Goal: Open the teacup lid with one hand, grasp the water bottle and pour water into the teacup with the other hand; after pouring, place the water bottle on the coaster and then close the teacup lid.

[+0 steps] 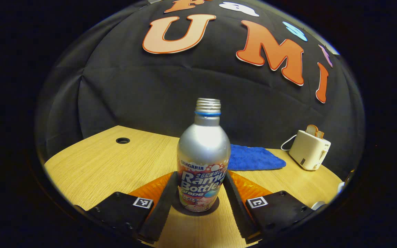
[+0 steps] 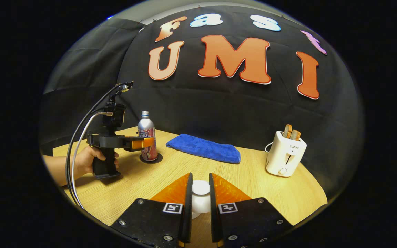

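While aluminium drink bottle [image 1: 203,162] stands on dark coaster [image 1: 213,207] at 6 o'clock, left gripper [image 1: 198,193] is spread beside it, fingers apart from bottle. Teacup lid knob [image 2: 201,188] is pinched by right gripper [image 2: 200,199]. Risk judged: bottle tipped if nudged during withdrawal.

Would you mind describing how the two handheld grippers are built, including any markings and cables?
Each gripper, left gripper and right gripper, has two wedge-shaped fingers on black screwed plates, each plate bearing a small square black-and-white marker. Seen from the right gripper view, the left gripper is a black pistol-grip unit with a camera mast on top and looping black and white cables, held by a bare hand.
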The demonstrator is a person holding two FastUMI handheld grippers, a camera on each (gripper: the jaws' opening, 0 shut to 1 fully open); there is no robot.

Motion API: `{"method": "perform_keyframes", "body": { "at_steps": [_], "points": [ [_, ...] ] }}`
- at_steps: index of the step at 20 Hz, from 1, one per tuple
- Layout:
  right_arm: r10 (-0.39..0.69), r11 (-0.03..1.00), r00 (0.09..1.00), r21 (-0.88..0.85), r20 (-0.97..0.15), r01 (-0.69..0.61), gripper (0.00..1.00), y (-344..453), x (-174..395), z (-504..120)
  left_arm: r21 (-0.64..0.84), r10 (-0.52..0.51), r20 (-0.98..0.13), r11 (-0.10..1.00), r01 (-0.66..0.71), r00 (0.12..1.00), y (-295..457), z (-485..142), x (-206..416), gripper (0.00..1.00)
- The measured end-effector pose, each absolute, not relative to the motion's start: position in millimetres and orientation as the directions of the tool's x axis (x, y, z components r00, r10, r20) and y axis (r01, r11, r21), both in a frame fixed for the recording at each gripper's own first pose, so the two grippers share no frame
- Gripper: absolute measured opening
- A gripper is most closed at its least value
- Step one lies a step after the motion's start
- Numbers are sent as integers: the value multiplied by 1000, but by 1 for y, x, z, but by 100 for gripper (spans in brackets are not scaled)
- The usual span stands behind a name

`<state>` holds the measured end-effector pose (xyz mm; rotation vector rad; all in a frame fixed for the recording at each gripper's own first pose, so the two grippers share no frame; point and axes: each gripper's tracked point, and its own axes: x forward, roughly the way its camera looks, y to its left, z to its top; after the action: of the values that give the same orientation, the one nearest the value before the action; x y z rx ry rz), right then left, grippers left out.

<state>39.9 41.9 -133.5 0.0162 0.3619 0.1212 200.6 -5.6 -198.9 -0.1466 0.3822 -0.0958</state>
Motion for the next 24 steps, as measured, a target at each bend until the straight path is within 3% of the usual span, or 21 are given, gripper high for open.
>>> {"method": "perform_keyframes", "body": {
  "at_steps": [7,8,24],
  "points": [
    [145,989,920,60,-364,-132,23,52,43,-142,-171,-147,-399,982,84,905,-12,-206,194,94],
    [147,989,918,62,-368,-134,24,54,44,-144,-173,-149,-395,981,86,906,-11,-204,192,99],
    [188,982,886,101,-424,-160,23,78,49,-188,-135,-184,-280,979,151,942,5,-140,123,99]
  ]
}}
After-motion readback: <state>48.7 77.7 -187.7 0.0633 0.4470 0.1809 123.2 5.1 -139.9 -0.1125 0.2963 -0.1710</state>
